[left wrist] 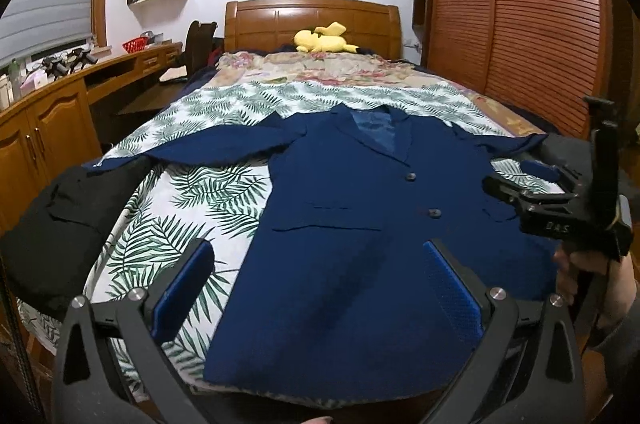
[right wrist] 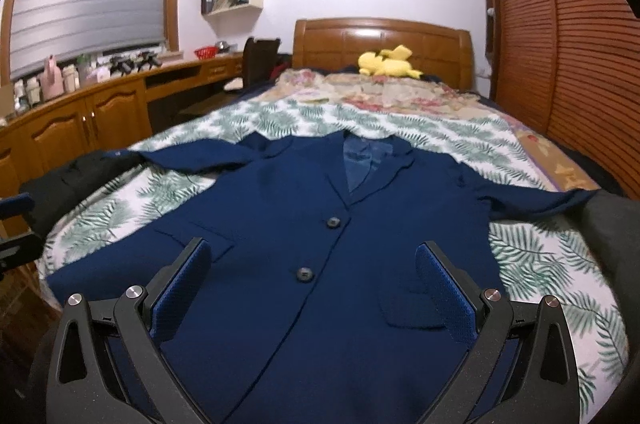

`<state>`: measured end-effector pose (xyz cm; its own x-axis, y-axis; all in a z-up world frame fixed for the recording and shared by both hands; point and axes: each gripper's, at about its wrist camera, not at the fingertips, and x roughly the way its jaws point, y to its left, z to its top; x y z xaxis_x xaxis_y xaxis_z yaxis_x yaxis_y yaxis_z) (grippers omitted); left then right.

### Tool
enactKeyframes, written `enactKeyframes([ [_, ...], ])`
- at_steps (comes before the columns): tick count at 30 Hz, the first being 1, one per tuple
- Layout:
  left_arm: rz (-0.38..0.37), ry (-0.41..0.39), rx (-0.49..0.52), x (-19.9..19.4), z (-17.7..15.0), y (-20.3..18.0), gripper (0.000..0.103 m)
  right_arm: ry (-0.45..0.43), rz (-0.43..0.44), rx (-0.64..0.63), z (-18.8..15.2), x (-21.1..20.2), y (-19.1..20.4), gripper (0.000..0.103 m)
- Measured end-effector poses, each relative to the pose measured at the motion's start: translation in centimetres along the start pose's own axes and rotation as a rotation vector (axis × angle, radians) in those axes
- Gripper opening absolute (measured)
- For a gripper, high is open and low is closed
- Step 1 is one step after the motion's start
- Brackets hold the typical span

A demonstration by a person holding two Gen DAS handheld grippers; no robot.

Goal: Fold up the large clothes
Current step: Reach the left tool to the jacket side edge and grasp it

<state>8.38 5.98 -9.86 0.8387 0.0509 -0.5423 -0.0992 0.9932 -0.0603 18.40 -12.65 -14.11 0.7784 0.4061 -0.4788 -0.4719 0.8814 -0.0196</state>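
Jacket: a navy blazer (right wrist: 304,224) lies face up and spread flat on the bed (right wrist: 540,252), collar toward the headboard (right wrist: 380,40), hem at the near edge, both sleeves stretched out to the sides.
Front: buttoned, two dark buttons (right wrist: 333,222) down the middle, flap pockets either side.
Left gripper (left wrist: 316,276): released, fingers wide apart, hovering over the lower left part of the jacket near the hem, holding nothing.
Right gripper (right wrist: 312,276): also spread wide and empty, poised above the lower front between the two pockets; seen from the left camera, a hand (left wrist: 592,276) grips its handle.
Progress: judging by the flat layout, no fold has been made yet.
Handling: the cloth looks thick and lined, so likely heavier than a shirt; soft enough to fold, with stiffer shoulders and lapels that may resist creasing.
Where to grip: probably a sleeve end or shoulder edge, pinching both layers, then carrying it across the chest.
Risk: the smooth lining could let layers slide apart.
Surroundings: dark garments (left wrist: 60,224) lie at both bed edges; a yellow plush toy (right wrist: 386,64) sits by the headboard.
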Motion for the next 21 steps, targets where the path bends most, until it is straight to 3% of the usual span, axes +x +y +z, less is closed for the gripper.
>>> enactKeyframes([
  [8,-0.019,0.026,-0.065,4.5,1.2,4.7,0.103,0.082,0.106,0.015,1.7,7.0,0.8,0.103],
  [16,0.033,0.074,-0.11,9.4,2.9,9.4,0.103,0.082,0.192,0.0,4.9,13.9,3.8,0.103],
  [21,0.057,0.091,-0.134,12.0,4.3,12.1,0.103,0.122,0.201,-0.074,4.3,17.8,5.0,0.103],
])
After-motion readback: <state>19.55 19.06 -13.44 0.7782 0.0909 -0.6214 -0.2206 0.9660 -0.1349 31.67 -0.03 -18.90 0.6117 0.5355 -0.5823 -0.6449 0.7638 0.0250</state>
